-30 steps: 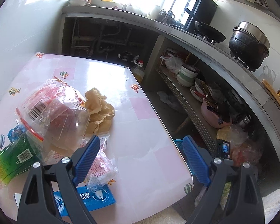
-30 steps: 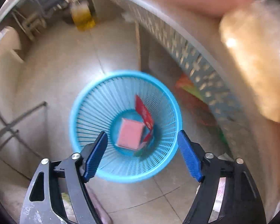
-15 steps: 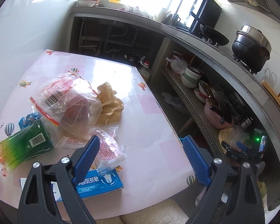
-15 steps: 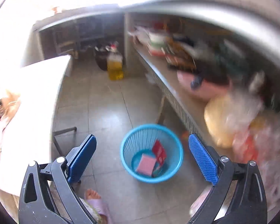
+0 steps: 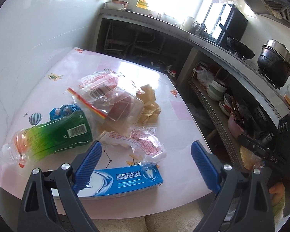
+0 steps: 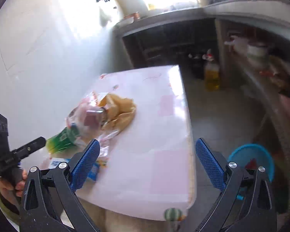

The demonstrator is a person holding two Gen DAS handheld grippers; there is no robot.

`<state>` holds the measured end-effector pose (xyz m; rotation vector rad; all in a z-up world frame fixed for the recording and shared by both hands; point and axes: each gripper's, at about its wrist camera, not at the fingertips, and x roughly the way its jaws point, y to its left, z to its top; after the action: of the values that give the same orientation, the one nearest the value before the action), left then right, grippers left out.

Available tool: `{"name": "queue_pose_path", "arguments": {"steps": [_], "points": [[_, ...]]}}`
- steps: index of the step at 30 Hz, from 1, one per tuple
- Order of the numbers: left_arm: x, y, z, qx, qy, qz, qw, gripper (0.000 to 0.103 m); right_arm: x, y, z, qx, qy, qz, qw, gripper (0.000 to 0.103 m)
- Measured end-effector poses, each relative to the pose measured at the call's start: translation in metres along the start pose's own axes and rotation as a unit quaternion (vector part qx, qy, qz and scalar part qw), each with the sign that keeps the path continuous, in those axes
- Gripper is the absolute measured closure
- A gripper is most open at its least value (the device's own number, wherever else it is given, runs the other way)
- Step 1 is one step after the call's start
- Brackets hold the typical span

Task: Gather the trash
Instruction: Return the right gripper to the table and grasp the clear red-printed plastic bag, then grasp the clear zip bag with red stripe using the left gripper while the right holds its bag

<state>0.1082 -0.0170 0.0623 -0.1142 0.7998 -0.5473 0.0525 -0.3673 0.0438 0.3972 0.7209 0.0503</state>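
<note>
Trash lies on the pink table [image 5: 176, 131]: a blue toothpaste box [image 5: 123, 179] at the near edge, a crumpled clear wrapper [image 5: 145, 145], a green-labelled plastic bottle [image 5: 48, 137] on its side, a clear plastic container [image 5: 114, 100] in a bag, and crumpled brown paper [image 5: 148, 104]. My left gripper [image 5: 145, 166] is open and empty just above the toothpaste box. My right gripper [image 6: 147, 166] is open and empty over the table's near right part [image 6: 160, 154]. The blue trash basket [image 6: 253, 160] stands on the floor to the right of the table.
A white wall runs along the table's left side. A concrete counter [image 5: 222, 44] with a shelf of bowls [image 5: 216, 89] and pots lies to the right. A yellow oil bottle [image 6: 211, 75] stands on the floor beyond the table.
My right gripper has swung up from over the basket to face the table. My left gripper has pulled back toward the table's near edge, so the toothpaste box shows in full.
</note>
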Motion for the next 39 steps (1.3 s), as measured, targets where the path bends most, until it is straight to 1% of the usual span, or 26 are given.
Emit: {"name": "queue_pose_path", "arguments": {"steps": [2, 3, 5, 7, 8, 10, 13, 16, 18, 19, 20, 21, 23, 26, 32, 36, 39], "points": [[0.000, 0.007, -0.002, -0.002, 0.000, 0.007, 1.0000, 0.012, 0.023, 0.013, 0.004, 0.016, 0.039, 0.053, 0.998, 0.008], [0.000, 0.009, -0.003, -0.001, 0.000, 0.011, 0.9999, 0.012, 0.035, 0.019, 0.005, 0.022, 0.057, 0.067, 0.996, 0.008], [-0.001, 0.014, -0.003, 0.003, -0.002, 0.017, 0.9998, 0.012, 0.053, 0.040, 0.004, 0.028, 0.090, 0.081, 0.992, 0.008], [-0.001, 0.017, -0.003, 0.008, -0.004, 0.022, 0.9997, 0.012, 0.077, 0.050, 0.007, 0.030, 0.128, 0.085, 0.988, 0.008], [0.000, 0.019, -0.003, 0.010, -0.005, 0.024, 0.9997, 0.012, 0.089, 0.055, 0.006, 0.032, 0.143, 0.088, 0.985, 0.010], [0.001, 0.021, -0.001, 0.014, -0.007, 0.026, 0.9995, 0.012, 0.107, 0.066, 0.004, 0.035, 0.165, 0.109, 0.980, 0.012], [0.002, 0.024, 0.001, 0.020, -0.009, 0.029, 0.9994, 0.012, 0.133, 0.077, 0.002, 0.035, 0.197, 0.112, 0.973, 0.018], [0.005, 0.025, 0.002, 0.024, -0.009, 0.031, 0.9992, 0.012, 0.149, 0.082, -0.003, 0.031, 0.218, 0.104, 0.970, 0.027], [0.007, 0.027, 0.002, 0.026, -0.008, 0.033, 0.9991, 0.012, 0.155, 0.085, -0.006, 0.030, 0.228, 0.099, 0.968, 0.040], [0.008, 0.028, 0.002, 0.028, -0.007, 0.034, 0.9990, 0.012, 0.160, 0.086, -0.006, 0.030, 0.232, 0.101, 0.967, 0.044], [0.010, 0.029, 0.003, 0.028, -0.007, 0.035, 0.9990, 0.012, 0.161, 0.086, -0.008, 0.033, 0.236, 0.102, 0.966, 0.053], [0.011, 0.029, 0.003, 0.028, -0.006, 0.036, 0.9989, 0.012, 0.164, 0.087, -0.009, 0.036, 0.239, 0.103, 0.965, 0.055], [0.012, 0.030, 0.003, 0.027, -0.004, 0.037, 0.9989, 0.012, 0.164, 0.084, -0.011, 0.044, 0.241, 0.109, 0.963, 0.062], [0.015, 0.030, 0.003, 0.028, -0.005, 0.038, 0.9989, 0.012, 0.157, 0.081, -0.009, 0.050, 0.233, 0.116, 0.964, 0.067], [0.017, 0.027, 0.007, 0.031, -0.008, 0.041, 0.9986, 0.012, 0.136, 0.070, -0.003, 0.061, 0.207, 0.118, 0.969, 0.068], [0.018, 0.021, 0.012, 0.047, -0.017, 0.049, 0.9976, 0.012, 0.113, 0.048, -0.001, 0.082, 0.192, 0.113, 0.972, 0.068], [0.019, 0.016, 0.018, 0.065, -0.029, 0.062, 0.9956, 0.013, 0.093, 0.022, -0.001, 0.098, 0.184, 0.103, 0.973, 0.068]]}}
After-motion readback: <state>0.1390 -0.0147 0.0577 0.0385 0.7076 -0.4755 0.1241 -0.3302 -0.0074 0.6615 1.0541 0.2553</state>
